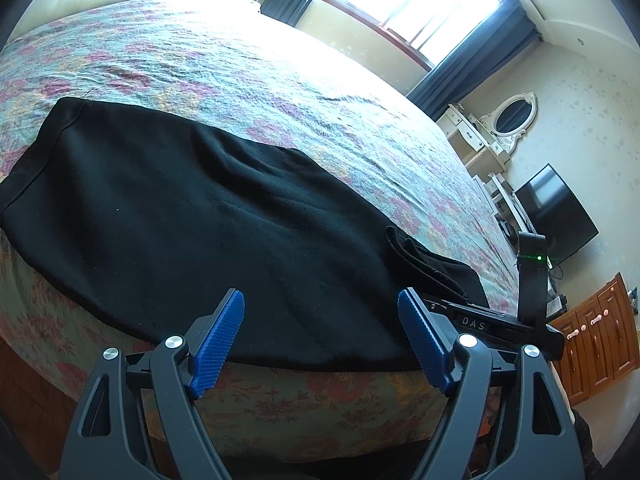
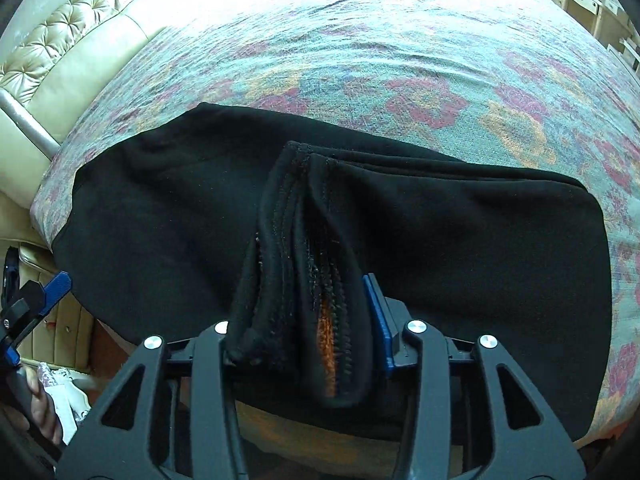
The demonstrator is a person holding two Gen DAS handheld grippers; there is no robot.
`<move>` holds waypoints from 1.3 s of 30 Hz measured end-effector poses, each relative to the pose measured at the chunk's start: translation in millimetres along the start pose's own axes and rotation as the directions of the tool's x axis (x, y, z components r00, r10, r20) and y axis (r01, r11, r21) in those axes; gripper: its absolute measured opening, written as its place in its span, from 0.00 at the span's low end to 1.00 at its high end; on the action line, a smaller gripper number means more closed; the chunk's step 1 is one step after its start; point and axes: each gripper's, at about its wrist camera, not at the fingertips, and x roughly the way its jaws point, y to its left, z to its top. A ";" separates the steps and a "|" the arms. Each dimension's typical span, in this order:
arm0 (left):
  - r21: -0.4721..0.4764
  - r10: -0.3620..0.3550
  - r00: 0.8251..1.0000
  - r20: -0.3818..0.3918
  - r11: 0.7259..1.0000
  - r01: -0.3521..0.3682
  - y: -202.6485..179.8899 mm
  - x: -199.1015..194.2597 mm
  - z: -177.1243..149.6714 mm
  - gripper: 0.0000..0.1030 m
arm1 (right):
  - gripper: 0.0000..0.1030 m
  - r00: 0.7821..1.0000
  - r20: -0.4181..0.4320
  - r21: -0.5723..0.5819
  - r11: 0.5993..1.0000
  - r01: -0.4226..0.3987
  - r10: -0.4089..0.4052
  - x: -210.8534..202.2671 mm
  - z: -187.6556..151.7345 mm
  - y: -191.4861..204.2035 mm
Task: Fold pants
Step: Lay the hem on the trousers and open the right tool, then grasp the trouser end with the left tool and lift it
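Black pants (image 1: 192, 216) lie flat along the near edge of a bed with a floral cover (image 1: 248, 68). My left gripper (image 1: 320, 320) is open and empty, just above the pants' near edge. In the right wrist view the pants (image 2: 460, 232) spread across the bed, and my right gripper (image 2: 304, 308) is shut on a bunched-up hem or waistband (image 2: 300, 240) lifted off the cloth. The right gripper's body also shows in the left wrist view (image 1: 500, 320), at the pants' right end. The left gripper shows at the far left of the right wrist view (image 2: 52, 288).
A padded cream headboard (image 2: 60, 48) stands at the bed's left end. A window with dark curtains (image 1: 420, 4), a white dresser with an oval mirror (image 1: 508, 120), a dark TV (image 1: 556, 216) and a wooden cabinet (image 1: 596, 336) line the walls on the right.
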 end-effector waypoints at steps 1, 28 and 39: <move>-0.002 0.003 1.000 -0.001 1.000 -0.003 0.3 1.1 0.8 0.76 | 0.54 1.000 0.007 0.013 1.000 -0.025 0.025 -0.8 -1.4 0.1; -0.074 0.057 0.998 -0.010 0.996 -0.057 36.8 8.1 1.8 0.76 | 0.86 0.992 0.111 -0.183 0.982 -0.036 0.057 -13.9 -36.1 58.1; -0.104 0.028 0.999 0.030 0.994 -0.025 95.3 -35.1 26.2 0.76 | 0.87 0.973 0.176 -0.140 0.982 -0.123 0.147 -35.2 -39.4 46.2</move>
